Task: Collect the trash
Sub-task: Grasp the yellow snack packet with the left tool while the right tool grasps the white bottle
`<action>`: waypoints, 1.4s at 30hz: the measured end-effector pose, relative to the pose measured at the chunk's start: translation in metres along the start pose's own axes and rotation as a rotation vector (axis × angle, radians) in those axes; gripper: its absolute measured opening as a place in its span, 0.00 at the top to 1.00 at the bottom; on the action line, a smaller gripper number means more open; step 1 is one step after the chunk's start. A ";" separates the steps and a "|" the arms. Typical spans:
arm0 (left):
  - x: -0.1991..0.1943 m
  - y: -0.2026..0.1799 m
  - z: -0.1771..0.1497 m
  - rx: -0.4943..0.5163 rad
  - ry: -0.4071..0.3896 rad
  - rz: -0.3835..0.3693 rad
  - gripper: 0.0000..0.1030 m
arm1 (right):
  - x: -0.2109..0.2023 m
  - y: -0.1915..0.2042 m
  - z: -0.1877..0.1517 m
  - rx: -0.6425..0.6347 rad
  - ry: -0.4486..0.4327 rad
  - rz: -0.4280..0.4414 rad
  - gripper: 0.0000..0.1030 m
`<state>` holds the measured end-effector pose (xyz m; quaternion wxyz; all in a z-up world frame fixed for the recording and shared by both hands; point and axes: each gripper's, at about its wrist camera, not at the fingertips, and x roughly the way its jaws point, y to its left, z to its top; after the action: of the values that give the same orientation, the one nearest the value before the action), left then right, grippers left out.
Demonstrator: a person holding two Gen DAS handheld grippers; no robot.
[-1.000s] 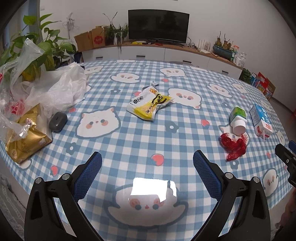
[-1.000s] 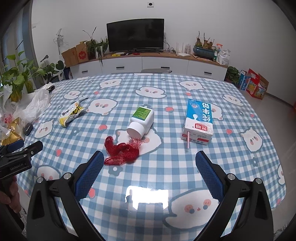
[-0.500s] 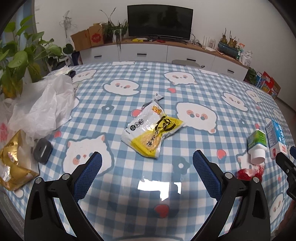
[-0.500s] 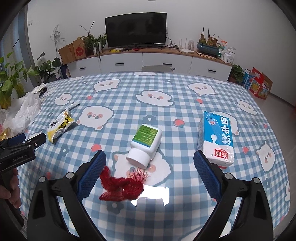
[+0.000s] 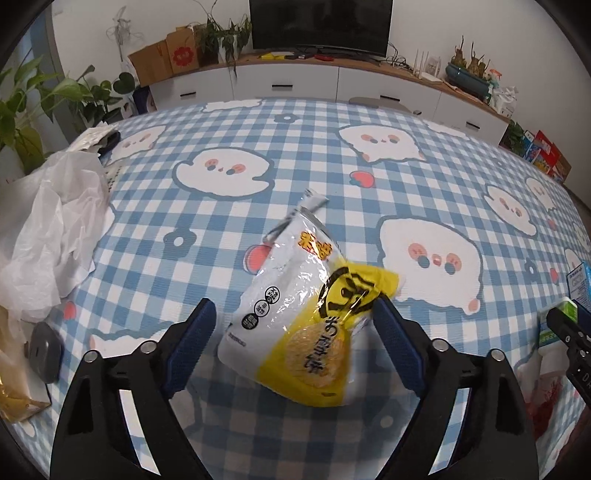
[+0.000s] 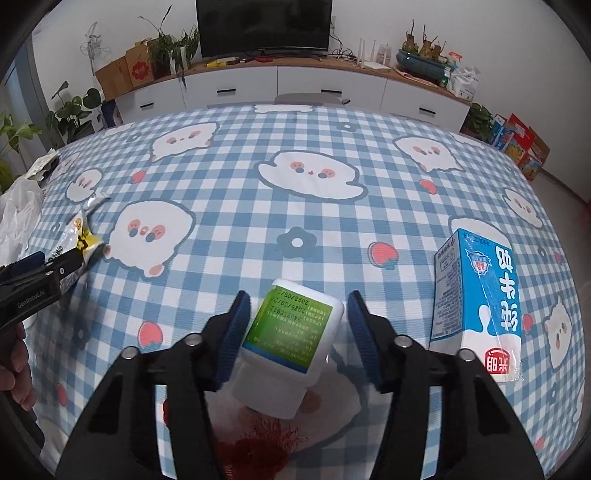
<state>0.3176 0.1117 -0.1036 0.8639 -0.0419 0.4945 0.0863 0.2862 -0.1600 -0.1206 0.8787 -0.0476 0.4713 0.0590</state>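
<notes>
i square my left gripper (image 5: 291,328) on the snack bag (image 5: 306,317), right gripper (image 6: 295,328) on the white bottle (image 6: 288,343); both have been closing, pads not yet touching, so i squeeze gently.

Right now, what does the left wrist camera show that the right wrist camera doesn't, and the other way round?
Left wrist only: the grey disc and the gold bag at the table's left edge.

Right wrist only: the whole milk carton, and the white bottle between the right gripper's closing pads, not yet clamped.

Both: the checked tablecloth, the snack packet between the left gripper's pads, the white plastic bag, the red netting and the television.
</notes>
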 end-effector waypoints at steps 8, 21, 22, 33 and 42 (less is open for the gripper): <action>0.004 -0.004 0.005 -0.026 0.006 0.034 0.81 | 0.002 0.001 0.002 -0.016 -0.020 -0.013 0.60; 0.003 -0.004 0.003 -0.026 -0.007 0.036 0.90 | 0.002 0.002 0.002 -0.032 -0.030 -0.029 0.61; 0.003 -0.003 0.003 -0.027 -0.006 0.031 0.90 | 0.002 0.001 0.003 -0.027 -0.029 -0.024 0.61; -0.025 -0.006 0.001 -0.007 -0.021 -0.011 0.90 | -0.022 -0.003 0.009 -0.008 -0.076 -0.015 0.61; -0.067 -0.017 -0.013 0.018 -0.033 -0.046 0.90 | -0.058 0.008 0.002 -0.036 -0.109 -0.017 0.62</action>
<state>0.2766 0.0861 -0.0522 0.8740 -0.0439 0.4799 0.0626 0.2545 -0.1552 -0.0714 0.9026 -0.0638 0.4211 0.0625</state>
